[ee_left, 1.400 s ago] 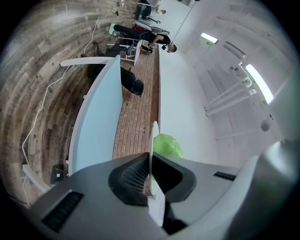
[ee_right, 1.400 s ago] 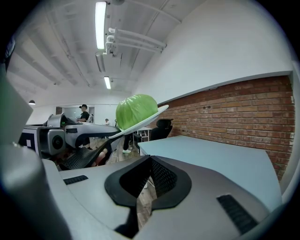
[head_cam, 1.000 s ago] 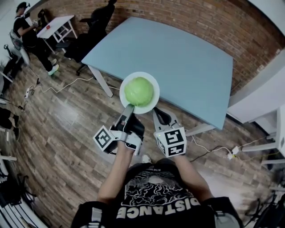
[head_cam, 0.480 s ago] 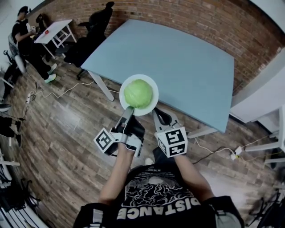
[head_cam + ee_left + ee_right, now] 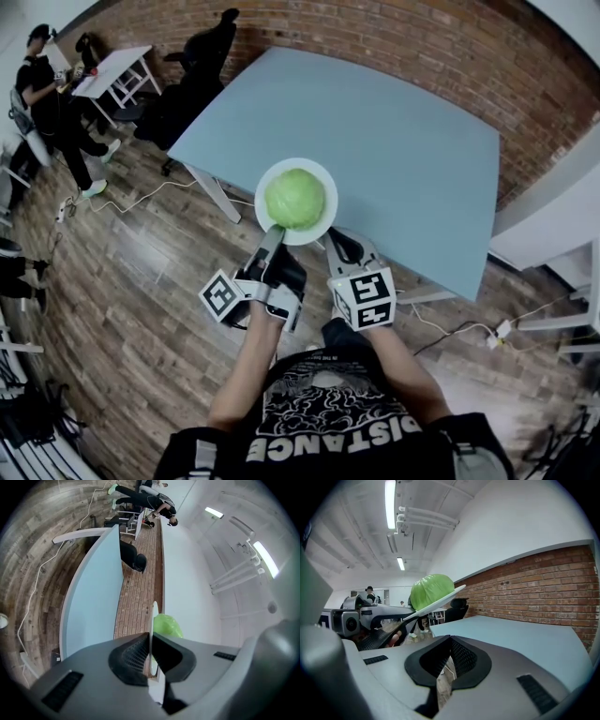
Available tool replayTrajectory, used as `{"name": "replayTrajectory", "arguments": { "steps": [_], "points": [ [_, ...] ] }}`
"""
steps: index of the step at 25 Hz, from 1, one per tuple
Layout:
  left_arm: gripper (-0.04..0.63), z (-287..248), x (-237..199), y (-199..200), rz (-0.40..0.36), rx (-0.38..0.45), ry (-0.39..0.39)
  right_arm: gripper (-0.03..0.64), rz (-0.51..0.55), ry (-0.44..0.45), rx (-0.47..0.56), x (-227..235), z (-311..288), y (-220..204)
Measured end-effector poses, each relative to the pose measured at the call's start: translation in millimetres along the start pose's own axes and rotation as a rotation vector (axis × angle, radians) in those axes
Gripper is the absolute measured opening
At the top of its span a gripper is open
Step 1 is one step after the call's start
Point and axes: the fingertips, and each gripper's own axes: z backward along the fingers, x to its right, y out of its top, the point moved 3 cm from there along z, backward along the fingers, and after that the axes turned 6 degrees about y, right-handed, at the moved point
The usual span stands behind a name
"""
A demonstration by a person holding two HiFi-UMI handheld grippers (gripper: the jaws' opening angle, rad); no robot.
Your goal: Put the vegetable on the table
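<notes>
While outstretched, left tongs (image 5: pixel 273 231) on plate (image 5: pixel 321 228)

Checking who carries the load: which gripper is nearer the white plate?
Left. The left gripper is clamped on the plate's near rim; the right gripper sits shut beside that rim, holding nothing.

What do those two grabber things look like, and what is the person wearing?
Each is a chunky grey body: the left gripper and the right gripper. Both end in black jaws with ribbed pads, and each carries a white cube with black square markers. No cables show. The person wears a black short-sleeved T-shirt with white print.
</notes>
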Motion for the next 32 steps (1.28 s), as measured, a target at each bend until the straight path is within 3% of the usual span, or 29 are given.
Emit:
{"name": "replayTrajectory", "arguments": {
  "steps": [23, 32],
  "points": [
    [0.011, -139.5, -30.5, 1.7, -0.004, -0.033, 0.016, 0.008, -0.022, -0.009, 0.005, 129.8, -57.8, 18.6],
    [0.014, -164.0, -50.2, -7.3, 0.0, -0.056, 0.067, 0.008, -0.045, -0.039, 0.022, 166.7, -59.6, 22.9]
  ]
}}
